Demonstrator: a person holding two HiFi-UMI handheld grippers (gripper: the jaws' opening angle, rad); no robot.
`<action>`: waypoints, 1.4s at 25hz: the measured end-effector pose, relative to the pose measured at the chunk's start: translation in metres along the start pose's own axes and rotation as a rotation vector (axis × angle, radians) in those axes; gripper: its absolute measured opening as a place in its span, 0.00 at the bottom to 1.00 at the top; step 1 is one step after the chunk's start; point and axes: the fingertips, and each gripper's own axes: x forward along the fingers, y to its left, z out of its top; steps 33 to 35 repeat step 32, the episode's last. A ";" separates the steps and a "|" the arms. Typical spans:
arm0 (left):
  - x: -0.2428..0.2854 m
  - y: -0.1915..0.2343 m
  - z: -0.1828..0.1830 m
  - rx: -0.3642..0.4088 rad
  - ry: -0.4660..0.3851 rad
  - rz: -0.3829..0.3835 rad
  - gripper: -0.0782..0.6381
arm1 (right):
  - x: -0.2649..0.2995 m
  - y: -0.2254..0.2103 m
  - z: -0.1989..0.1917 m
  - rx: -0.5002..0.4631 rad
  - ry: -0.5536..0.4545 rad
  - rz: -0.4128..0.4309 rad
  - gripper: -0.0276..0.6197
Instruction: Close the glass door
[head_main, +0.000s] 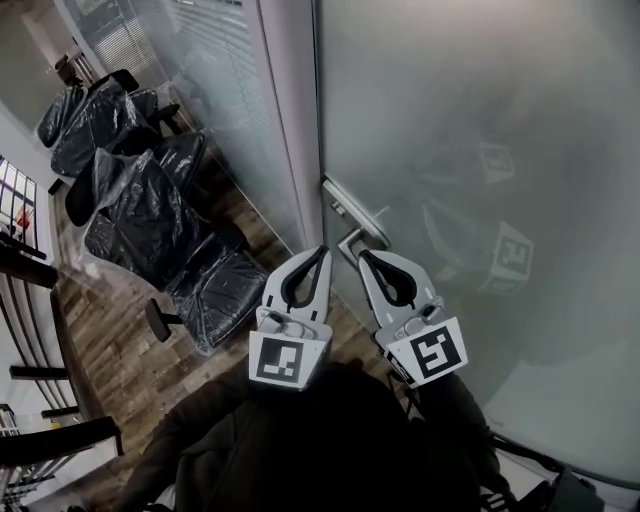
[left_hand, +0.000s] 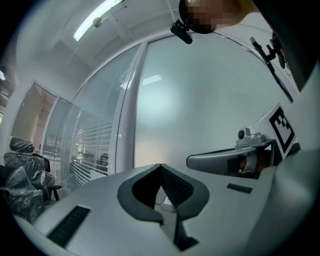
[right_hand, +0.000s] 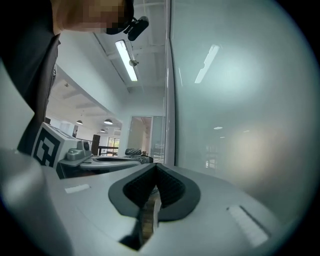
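Both are clenched on nothing: the left gripper (head_main: 323, 252) and right gripper (head_main: 363, 257) sit side by side. The door handle (head_main: 350, 238) lies just between their tips, on the frosted glass door (head_main: 470, 130) ahead. Plastic-wrapped chairs (head_main: 150, 215) stand far left.

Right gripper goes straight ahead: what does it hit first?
Probably the handle; in the head view the right gripper sits just short of it. Depth is unclear: its own view shows the glass door ahead, no handle.

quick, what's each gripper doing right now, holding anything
Left gripper: closed, holding nothing.
Right gripper: closed, holding nothing.
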 end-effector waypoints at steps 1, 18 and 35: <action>0.001 -0.001 0.001 0.000 0.001 -0.003 0.10 | 0.000 -0.003 0.000 0.009 -0.002 -0.011 0.05; 0.017 -0.011 -0.012 0.034 0.040 -0.051 0.10 | -0.005 -0.019 -0.009 0.095 0.014 -0.058 0.04; 0.032 -0.017 0.001 -0.035 -0.045 -0.069 0.10 | -0.006 -0.028 -0.004 0.049 -0.011 -0.080 0.04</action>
